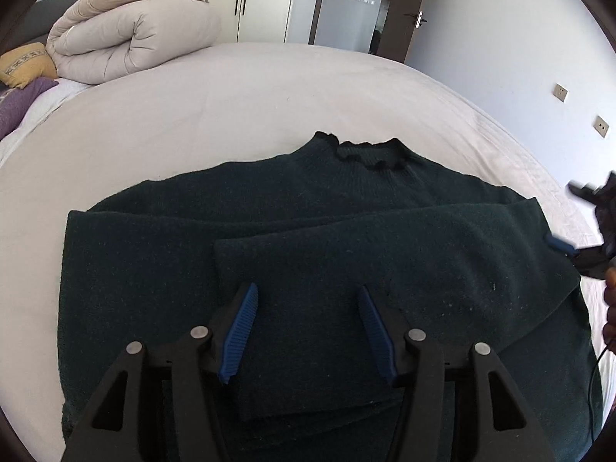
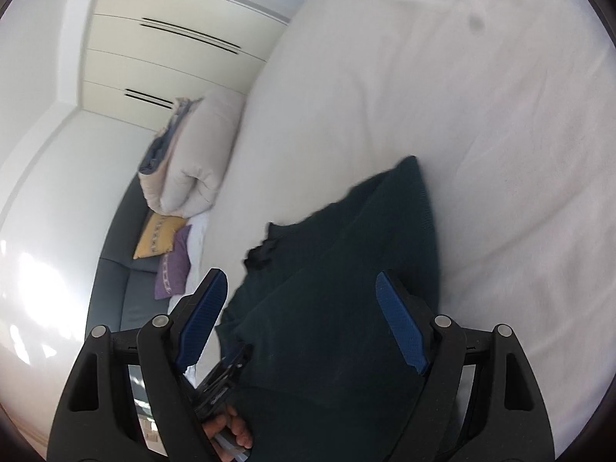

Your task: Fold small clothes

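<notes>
Jaws of the left gripper stand apart above the sweater, pads pressing on nothing. The right gripper is wide too, empty, at the sweater's right side. The dark green sweater lies flat near the bed's front edge, collar toward the far edge, with 1 sleeve folded across the chest. It looks soft, thick and limp, likely light but prone to sagging and sliding on itself. The hem corners or shoulder seams seem the best hold, pinching both layers. A rolled duvet sits at the far left corner.
</notes>
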The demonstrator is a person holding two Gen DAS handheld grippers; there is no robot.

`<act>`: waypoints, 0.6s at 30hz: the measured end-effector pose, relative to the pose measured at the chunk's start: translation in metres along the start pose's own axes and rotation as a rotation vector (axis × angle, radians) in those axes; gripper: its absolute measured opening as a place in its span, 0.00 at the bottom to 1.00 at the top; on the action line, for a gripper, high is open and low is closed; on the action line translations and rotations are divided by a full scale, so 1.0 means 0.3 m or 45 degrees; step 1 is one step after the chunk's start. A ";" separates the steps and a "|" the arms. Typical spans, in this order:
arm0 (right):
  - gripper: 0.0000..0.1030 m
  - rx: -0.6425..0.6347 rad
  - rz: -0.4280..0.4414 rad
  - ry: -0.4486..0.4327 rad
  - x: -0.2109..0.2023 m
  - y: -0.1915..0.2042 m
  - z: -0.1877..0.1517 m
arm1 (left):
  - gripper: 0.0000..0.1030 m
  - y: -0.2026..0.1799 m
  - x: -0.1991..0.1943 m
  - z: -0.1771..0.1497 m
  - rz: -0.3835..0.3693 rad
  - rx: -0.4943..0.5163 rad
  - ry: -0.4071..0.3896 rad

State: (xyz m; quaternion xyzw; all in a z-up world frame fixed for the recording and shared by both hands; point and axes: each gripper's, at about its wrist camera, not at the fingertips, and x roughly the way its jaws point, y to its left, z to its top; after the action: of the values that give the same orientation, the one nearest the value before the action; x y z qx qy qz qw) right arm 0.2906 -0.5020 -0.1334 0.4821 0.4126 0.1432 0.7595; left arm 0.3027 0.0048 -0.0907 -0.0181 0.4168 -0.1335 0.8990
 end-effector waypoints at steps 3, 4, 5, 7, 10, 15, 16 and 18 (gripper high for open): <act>0.66 -0.098 0.007 0.008 0.007 -0.032 -0.020 | 0.56 0.007 0.004 -0.006 -0.015 -0.007 -0.008; 0.66 -0.115 -0.003 0.010 -0.009 -0.029 -0.027 | 0.56 0.015 -0.002 -0.007 -0.021 -0.010 -0.013; 0.66 -0.110 -0.022 0.005 -0.024 -0.026 -0.031 | 0.56 0.017 0.000 -0.007 -0.026 -0.014 -0.015; 0.66 -0.104 -0.012 -0.021 -0.074 -0.007 -0.052 | 0.56 0.015 -0.006 -0.011 -0.024 -0.013 -0.021; 0.67 -0.224 -0.030 0.034 -0.083 0.044 -0.119 | 0.56 0.012 -0.011 -0.016 -0.016 -0.004 -0.027; 0.67 -0.436 -0.223 0.152 -0.017 0.058 -0.194 | 0.56 0.008 -0.002 -0.016 -0.018 -0.005 -0.034; 0.67 -0.406 -0.206 0.150 -0.033 0.070 -0.182 | 0.57 0.007 -0.002 -0.017 -0.016 -0.004 -0.037; 0.67 -0.385 -0.143 0.087 -0.067 0.091 -0.149 | 0.57 0.009 -0.002 -0.020 -0.019 -0.007 -0.047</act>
State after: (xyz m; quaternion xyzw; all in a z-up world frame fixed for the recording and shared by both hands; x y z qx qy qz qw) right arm 0.2489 -0.4733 -0.1090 0.3334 0.4382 0.1774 0.8157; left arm 0.2983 0.0079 -0.0947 -0.0260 0.4002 -0.1386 0.9055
